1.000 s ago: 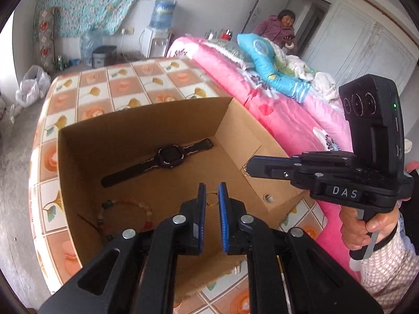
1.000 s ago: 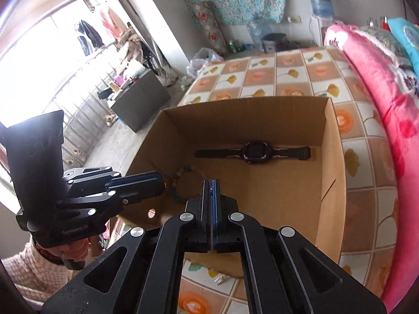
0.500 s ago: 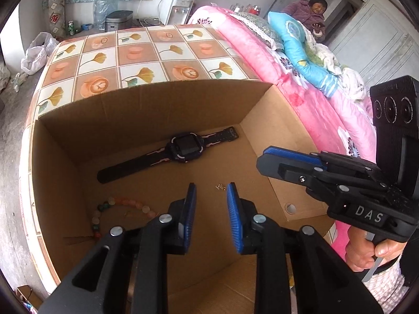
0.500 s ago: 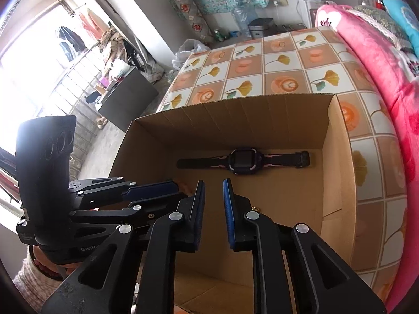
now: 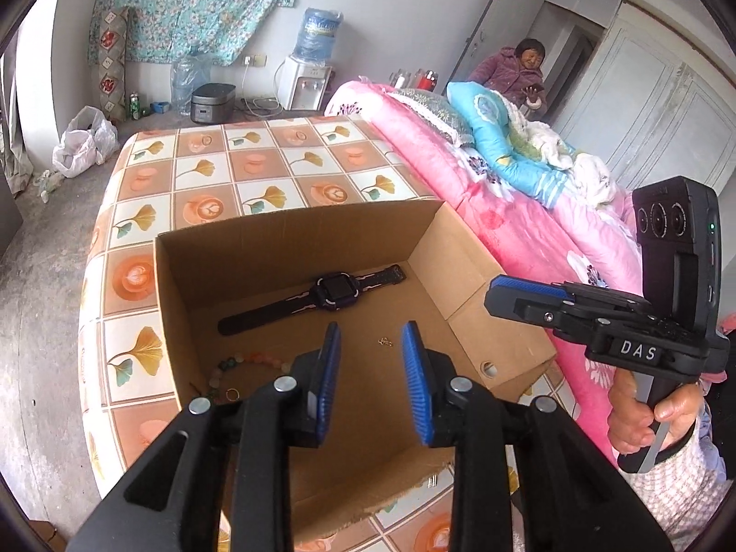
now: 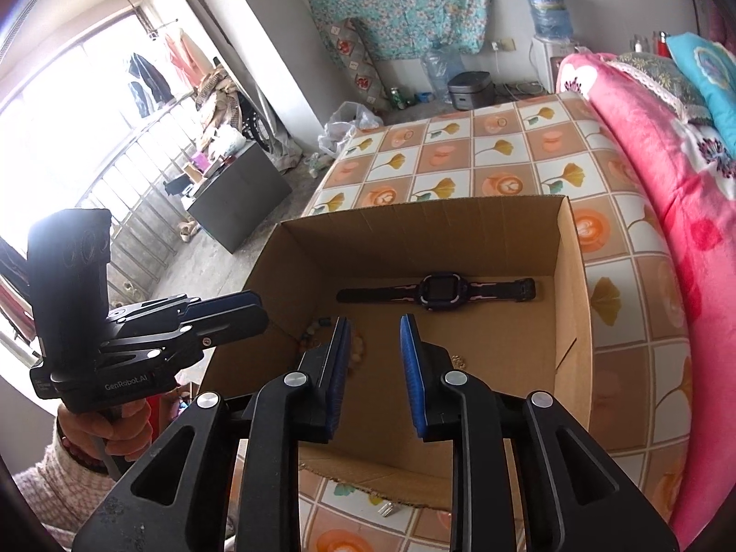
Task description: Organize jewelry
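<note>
left hand-held gripper [image 5: 370, 340] tilted down | jaws apart, empty | over box [image 5: 294, 239]

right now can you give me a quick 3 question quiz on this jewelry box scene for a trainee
1. True or false: the smartwatch lies inside the cardboard box.
2. Which lies nearest the left wall of the box in the left wrist view? A) bead bracelet B) smartwatch C) small gold piece
3. Fill in: between the pads of the left hand-held gripper and of the right hand-held gripper there is ____.

Key: 1 true; 2 A; 3 nothing, both stand open and empty.
</note>
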`<state>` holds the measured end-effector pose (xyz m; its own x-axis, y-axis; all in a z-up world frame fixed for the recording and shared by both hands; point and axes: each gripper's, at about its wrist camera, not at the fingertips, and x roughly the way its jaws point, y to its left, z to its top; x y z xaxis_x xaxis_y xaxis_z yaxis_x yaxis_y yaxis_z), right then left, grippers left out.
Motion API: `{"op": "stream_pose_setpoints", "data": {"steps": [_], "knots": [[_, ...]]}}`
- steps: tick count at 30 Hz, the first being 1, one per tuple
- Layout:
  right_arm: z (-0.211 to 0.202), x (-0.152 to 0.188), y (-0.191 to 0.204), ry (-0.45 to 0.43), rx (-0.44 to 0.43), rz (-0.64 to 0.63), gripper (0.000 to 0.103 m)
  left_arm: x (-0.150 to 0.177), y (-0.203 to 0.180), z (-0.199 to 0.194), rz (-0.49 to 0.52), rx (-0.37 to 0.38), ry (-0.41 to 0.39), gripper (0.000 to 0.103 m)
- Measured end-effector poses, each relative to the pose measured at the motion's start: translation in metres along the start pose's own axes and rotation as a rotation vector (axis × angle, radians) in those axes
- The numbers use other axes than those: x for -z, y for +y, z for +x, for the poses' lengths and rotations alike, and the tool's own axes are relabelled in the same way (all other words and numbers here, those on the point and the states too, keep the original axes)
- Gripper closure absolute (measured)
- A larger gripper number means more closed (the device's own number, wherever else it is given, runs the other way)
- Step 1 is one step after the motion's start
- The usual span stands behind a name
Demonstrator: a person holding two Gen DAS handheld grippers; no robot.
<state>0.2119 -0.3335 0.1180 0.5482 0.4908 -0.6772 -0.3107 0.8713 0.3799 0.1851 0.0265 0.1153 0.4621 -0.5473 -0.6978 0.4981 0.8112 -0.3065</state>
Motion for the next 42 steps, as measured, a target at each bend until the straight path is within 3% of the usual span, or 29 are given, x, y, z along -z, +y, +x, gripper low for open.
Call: {"op": "stream_pose_setpoints", "data": {"steps": [7,13,18,24,33,38,42], "knots": [[-0.037,0.046,0.021,-0.039,-0.083,-0.111,0.076,0.059,-0.010,-0.062,0.108,0.061,-0.126,0.068],[-0.023,0.100,0.024,0.035,-0.115,-0.098,0.075,0.115,-0.020,-0.072,0.167,0.123,-0.118,0.066],[0.018,0.138,0.009,0.115,-0.061,0.006,0.075,0.147,-0.033,-0.034,0.167,0.102,-0.038,0.066],[0.056,0.165,-0.009,0.181,0.047,0.115,0.077,0.168,-0.051,0.035,0.275,-0.089,0.033,0.066],[0.061,0.168,-0.013,0.155,0.050,0.131,0.080,0.165,-0.054,0.076,0.387,-0.131,0.020,0.073],[0.056,0.170,-0.020,0.151,0.037,0.138,0.081,0.164,-0.053,0.092,0.394,-0.141,0.057,0.082],[0.054,0.170,-0.029,0.147,0.025,0.148,0.083,0.164,-0.053,0.097,0.399,-0.143,0.052,0.084]]}}
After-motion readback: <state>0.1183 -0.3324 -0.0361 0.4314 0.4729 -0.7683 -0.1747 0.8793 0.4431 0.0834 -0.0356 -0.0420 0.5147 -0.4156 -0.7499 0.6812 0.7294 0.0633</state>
